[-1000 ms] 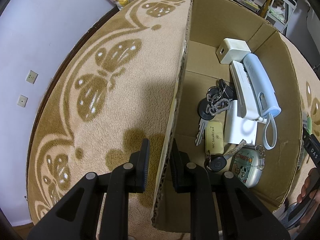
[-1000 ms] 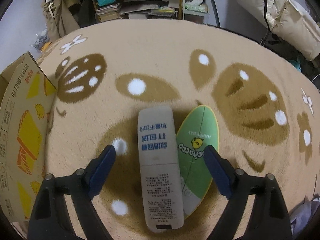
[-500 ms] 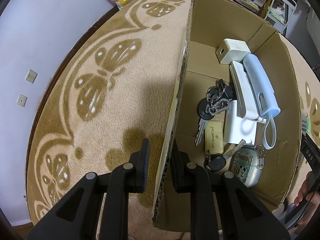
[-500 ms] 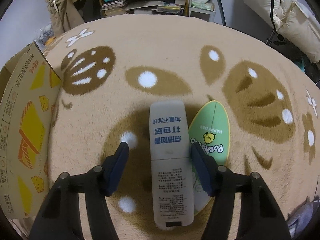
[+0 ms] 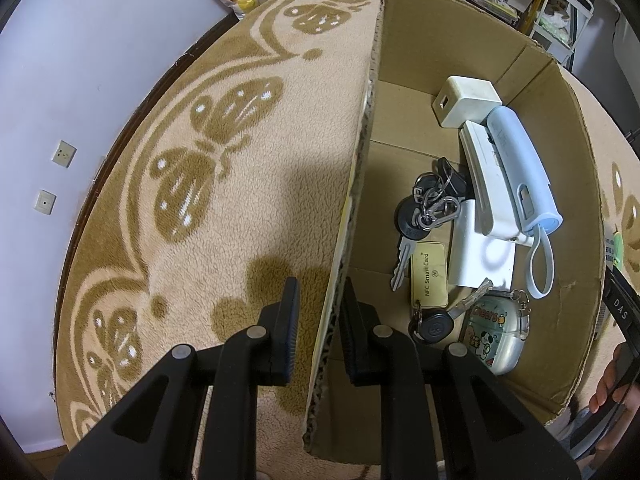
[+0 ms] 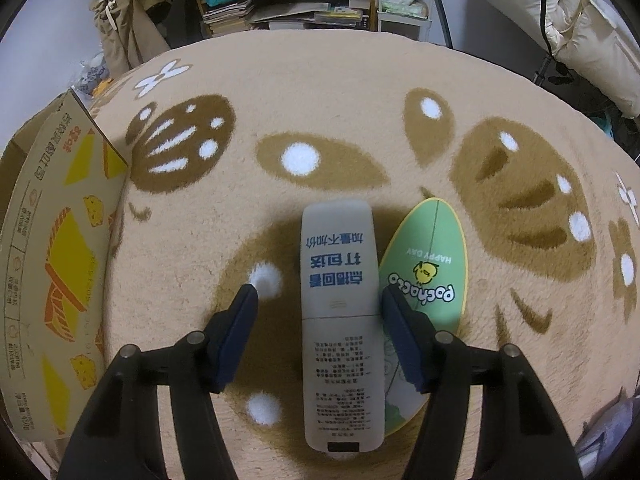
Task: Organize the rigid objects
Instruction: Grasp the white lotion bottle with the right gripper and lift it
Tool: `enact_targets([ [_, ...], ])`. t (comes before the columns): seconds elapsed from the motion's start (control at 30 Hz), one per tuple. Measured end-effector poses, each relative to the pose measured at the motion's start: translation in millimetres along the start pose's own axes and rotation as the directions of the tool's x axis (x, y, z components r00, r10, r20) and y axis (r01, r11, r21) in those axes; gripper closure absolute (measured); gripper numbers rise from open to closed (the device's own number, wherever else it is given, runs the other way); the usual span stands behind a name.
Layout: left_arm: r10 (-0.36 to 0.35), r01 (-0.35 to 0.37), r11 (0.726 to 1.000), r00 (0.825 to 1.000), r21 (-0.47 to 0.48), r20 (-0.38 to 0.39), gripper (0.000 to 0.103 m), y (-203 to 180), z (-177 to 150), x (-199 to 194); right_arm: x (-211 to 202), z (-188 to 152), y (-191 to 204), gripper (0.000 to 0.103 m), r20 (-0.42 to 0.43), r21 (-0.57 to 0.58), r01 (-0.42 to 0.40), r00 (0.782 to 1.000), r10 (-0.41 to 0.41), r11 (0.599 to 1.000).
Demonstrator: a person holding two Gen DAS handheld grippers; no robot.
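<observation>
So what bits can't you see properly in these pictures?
- Left wrist view: the floor of the cardboard box near the camera is hidden behind the left tongs, which pinch its wall.
- Right wrist view: the gray remote covers the left edge of the green Pochacco card.
- Right wrist view: the remote's small print is unreadable.

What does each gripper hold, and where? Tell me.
Left gripper: cardboard box, by its side wall. Right gripper: nothing yet, jaws closing around the remote.
</observation>
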State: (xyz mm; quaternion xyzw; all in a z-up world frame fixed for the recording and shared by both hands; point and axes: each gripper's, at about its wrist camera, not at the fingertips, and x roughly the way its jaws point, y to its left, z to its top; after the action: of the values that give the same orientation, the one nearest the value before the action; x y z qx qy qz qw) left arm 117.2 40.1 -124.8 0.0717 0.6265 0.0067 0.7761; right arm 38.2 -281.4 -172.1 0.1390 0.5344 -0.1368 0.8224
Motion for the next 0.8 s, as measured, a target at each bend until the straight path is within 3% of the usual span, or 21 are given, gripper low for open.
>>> enact_targets([
  [0.33,0.017,-0.017,1.0,1.0,0.01,0.001,0.084,-3,0,0,3,2,6,0.039,-0.006,0.001,-0.017,1.0,0.017,1.0],
  [0.5,0.028,-0.028,0.999,1.0,0.016,-0.001,0.084,-5,0,1,4,2,8,0.039,-0.017,0.035,-0.069,0.997,0.07,0.997],
  [0.73,0.055,-0.055,0.998,0.998,0.031,-0.004,0.084,-8,1,4,14,-5,21,0.039,-0.044,-0.002,-0.03,0.999,0.03,1.0],
  [0.8,0.066,-0.066,0.997,0.998,0.039,-0.003,0.084,-10,1,5,13,-5,25,0.047,-0.033,-0.012,-0.008,0.999,0.008,1.0],
])
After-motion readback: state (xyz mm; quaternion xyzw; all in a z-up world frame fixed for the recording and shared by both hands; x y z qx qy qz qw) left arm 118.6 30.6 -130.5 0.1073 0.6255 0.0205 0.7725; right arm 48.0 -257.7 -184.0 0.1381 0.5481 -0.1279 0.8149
